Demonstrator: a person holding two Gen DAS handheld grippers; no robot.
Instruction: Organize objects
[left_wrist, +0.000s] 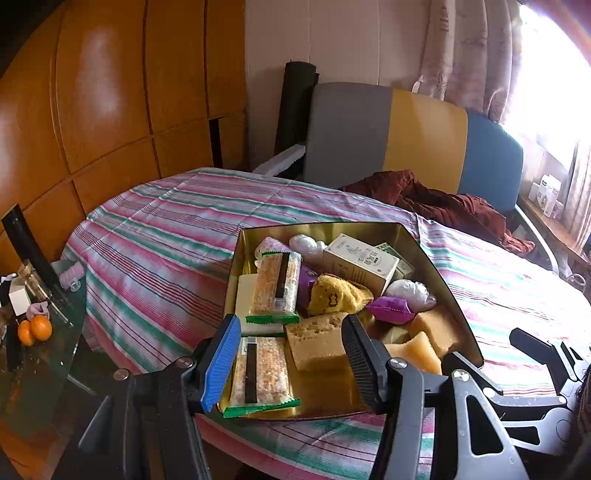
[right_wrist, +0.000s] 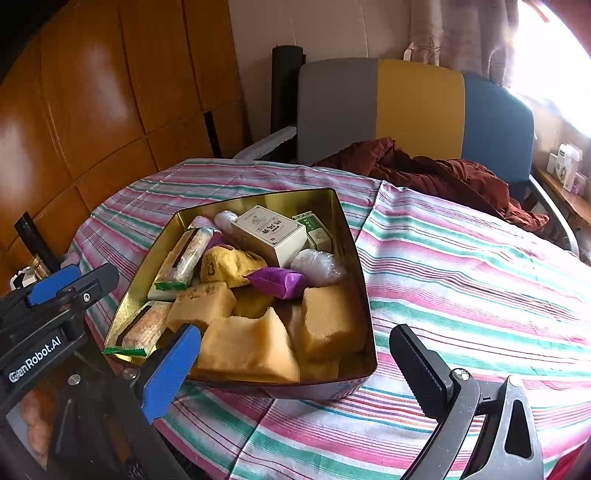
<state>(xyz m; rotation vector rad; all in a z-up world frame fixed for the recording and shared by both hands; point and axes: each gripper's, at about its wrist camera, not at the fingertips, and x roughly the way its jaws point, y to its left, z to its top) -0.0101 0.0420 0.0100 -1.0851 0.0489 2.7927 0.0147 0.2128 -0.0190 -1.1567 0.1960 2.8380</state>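
striped tablecloth (right_wrist: 461, 258); both tools, left tool (left_wrist: 291, 354) and right tool (right_wrist: 295, 365), wide, empty, above gold tin (right_wrist: 354, 258)

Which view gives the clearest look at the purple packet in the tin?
The right wrist view: the purple packet lies near the tin's centre, its full length unobstructed. In the left wrist view the purple packet sits lower, just above the left gripper's black finger, smaller and partly tucked among the sponges.
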